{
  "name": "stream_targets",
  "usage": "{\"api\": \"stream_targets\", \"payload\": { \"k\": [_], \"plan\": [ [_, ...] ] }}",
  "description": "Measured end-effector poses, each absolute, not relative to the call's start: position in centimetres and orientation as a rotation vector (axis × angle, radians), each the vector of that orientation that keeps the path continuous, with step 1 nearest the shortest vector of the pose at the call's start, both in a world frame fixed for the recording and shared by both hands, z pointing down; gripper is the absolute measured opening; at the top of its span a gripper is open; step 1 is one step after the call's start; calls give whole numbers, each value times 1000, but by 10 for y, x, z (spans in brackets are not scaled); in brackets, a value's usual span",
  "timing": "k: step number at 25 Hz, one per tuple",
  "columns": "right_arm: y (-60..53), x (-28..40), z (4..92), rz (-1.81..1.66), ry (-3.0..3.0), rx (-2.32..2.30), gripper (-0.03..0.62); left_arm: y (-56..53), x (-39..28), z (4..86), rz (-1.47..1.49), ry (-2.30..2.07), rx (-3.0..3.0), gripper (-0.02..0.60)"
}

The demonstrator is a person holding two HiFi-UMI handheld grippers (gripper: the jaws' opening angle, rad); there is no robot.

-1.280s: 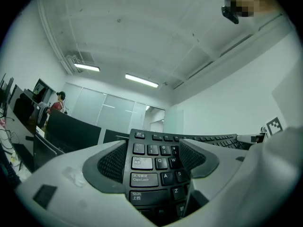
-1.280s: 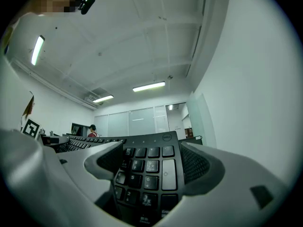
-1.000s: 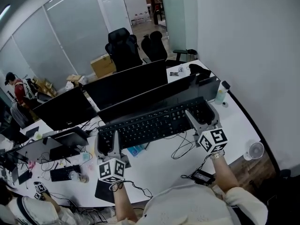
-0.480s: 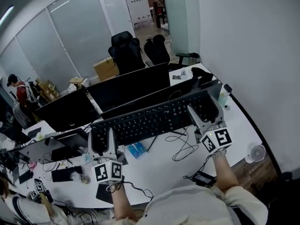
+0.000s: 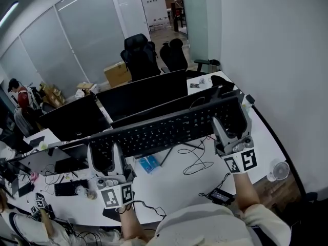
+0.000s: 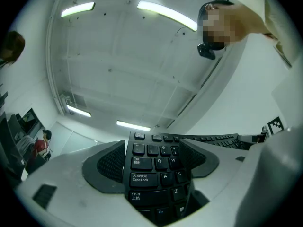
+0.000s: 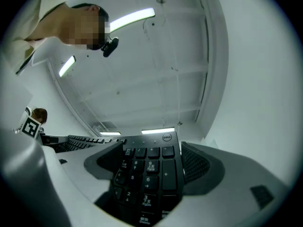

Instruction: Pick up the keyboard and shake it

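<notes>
A long black keyboard (image 5: 166, 129) hangs in the air above the white desk (image 5: 174, 181), held by both ends. My left gripper (image 5: 105, 160) is shut on its left end; the left gripper view shows the Tab and Caps Lock keys (image 6: 150, 171) squeezed between the jaws. My right gripper (image 5: 230, 129) is shut on the right end, where the number pad (image 7: 149, 171) sits between the jaws. Both gripper views look up at the ceiling. The keyboard's cable (image 5: 197, 160) trails down to the desk.
Three black monitors (image 5: 143, 94) stand just behind the keyboard. Loose cables, a power adapter (image 5: 218, 195) and a blue packet (image 5: 148, 164) lie on the desk below. A small fan (image 5: 279, 170) sits at the right edge. Office chairs (image 5: 141, 58) stand beyond; a person (image 5: 18, 101) stands at far left.
The keyboard has risen and tilted, its key face turning toward the person. Both grippers moved outward and down in the head view while keeping hold of its ends.
</notes>
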State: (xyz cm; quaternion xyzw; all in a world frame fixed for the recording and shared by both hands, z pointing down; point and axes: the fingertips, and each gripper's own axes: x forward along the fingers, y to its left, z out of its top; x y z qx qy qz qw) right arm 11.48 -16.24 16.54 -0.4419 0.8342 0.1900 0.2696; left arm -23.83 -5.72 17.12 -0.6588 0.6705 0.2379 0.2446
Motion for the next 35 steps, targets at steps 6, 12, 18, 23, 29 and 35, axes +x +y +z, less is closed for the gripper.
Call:
{"api": "stream_targets", "payload": {
  "k": [6,12,18,23,29,35],
  "plan": [
    [-121,133,143,680,2029,-1050,371,-6,-220,141,731,1621,-1580,330],
    [-137,123,147,652,2119,-1133,371,-35,-234,155,720,1731,-1706,330],
    [-188,110,188,388,2367,-1305,371,-84,-245,198,552,1982,-1906,330],
    [-212,102,224,208,2514,-1424,371,-110,-252,239,417,2153,-2065,330],
    [-216,99,222,227,2535,-1438,370,-118,-254,246,388,2208,-2147,330],
    [-177,112,175,542,2286,-1280,370,-86,-243,193,559,1992,-1991,330]
  ]
}}
